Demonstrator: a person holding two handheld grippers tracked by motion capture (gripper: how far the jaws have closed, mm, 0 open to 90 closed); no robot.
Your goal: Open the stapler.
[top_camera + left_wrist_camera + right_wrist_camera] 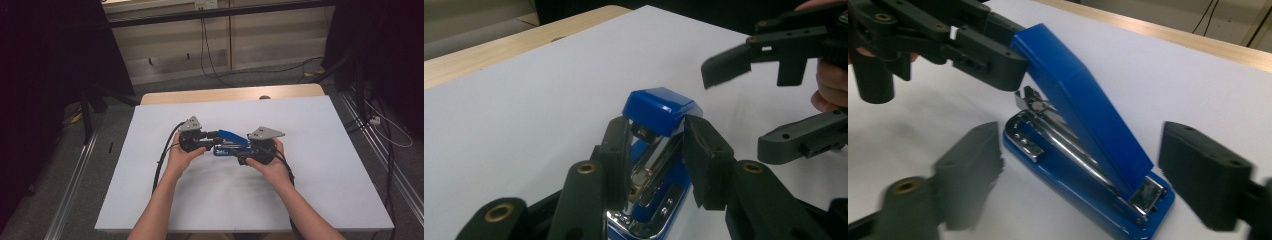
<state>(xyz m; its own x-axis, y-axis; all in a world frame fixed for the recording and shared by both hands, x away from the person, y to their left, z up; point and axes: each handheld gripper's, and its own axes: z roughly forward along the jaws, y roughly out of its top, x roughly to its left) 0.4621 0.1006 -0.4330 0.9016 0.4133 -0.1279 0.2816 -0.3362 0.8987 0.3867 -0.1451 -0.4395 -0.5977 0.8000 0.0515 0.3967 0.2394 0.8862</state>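
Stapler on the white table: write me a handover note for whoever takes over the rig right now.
Left tongs: closed on the raised blue lid of the stapler, near its front end, holding it tilted open.
Right tongs: open, one jaw on each side of the stapler's hinge end, not touching it.
Stapler: near the middle of the table, base flat, metal staple track exposed.
Done: lid lifted.
Left: probably grip the base with the right tongs to steady it, then go on with whatever the open stapler is for; the pictures do not show whether the track holds staples.
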